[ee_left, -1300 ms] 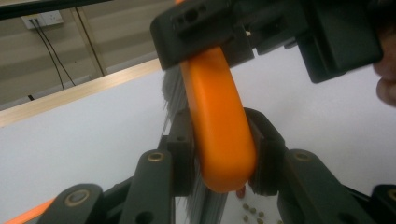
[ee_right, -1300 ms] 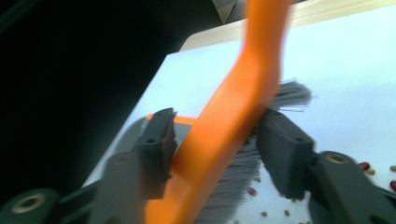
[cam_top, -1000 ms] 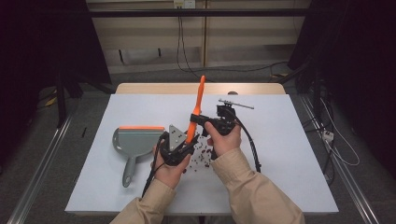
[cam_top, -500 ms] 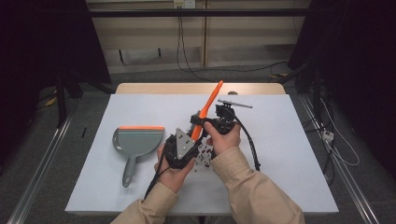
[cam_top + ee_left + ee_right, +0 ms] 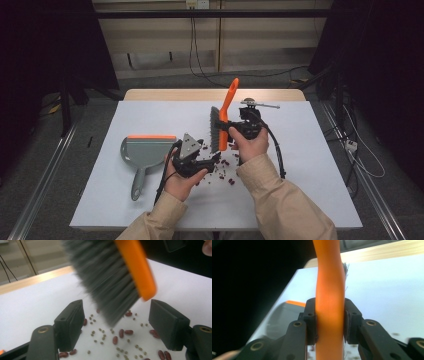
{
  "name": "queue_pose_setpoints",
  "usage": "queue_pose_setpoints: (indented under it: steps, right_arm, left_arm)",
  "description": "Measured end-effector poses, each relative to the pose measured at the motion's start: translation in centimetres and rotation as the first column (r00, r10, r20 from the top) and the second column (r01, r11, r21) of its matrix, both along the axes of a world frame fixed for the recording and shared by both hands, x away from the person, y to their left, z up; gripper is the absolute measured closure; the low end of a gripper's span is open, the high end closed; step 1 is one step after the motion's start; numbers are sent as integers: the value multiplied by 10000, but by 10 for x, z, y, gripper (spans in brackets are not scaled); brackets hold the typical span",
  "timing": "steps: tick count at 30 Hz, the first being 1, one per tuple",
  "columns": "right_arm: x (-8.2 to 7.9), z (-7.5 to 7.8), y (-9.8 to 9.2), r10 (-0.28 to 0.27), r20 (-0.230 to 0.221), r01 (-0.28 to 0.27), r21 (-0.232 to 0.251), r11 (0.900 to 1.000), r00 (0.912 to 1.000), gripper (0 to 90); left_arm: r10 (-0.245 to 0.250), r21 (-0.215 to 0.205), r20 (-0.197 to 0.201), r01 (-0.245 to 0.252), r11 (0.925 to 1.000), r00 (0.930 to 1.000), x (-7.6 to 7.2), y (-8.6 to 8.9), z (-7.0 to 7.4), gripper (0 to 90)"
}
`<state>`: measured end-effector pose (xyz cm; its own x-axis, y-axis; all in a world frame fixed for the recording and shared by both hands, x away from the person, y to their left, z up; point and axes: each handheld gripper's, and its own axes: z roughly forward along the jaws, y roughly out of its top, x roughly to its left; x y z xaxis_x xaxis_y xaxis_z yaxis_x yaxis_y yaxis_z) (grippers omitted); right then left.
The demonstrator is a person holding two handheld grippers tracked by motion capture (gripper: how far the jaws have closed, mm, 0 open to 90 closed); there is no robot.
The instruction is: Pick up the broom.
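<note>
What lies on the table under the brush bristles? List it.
Under the brush: red beans and small green beans scattered on the white table. Whatever sits directly behind the bristles is covered.

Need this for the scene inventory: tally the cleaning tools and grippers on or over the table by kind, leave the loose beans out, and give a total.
Brush: 1, orange handle, grey bristles
Dustpan: 1, grey with an orange edge
Grippers: 2, the left gripper and the right gripper
Total: 4
</note>
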<state>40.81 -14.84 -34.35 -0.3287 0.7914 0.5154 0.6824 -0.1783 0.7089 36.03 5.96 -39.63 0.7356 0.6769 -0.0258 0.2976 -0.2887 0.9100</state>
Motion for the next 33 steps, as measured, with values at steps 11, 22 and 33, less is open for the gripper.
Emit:
queue_pose_setpoints:
  steps: [11,22,33]
  right_arm:
    - [1,2,-43,488,414,-418,-1574,9867,9979,694]
    - [3,-4,-68,949,-153,-956,-2630,9600,9954,694]
    - [2,-17,-85,856,-712,-1037,-3121,9444,9938,694]
  left_arm:
    - [-335,-514,-484,310,9982,9983,9,24,10,157]
    - [-509,-618,-710,466,9970,9962,14,47,14,115]
    - [-677,-783,-696,622,9950,9953,15,69,16,56]
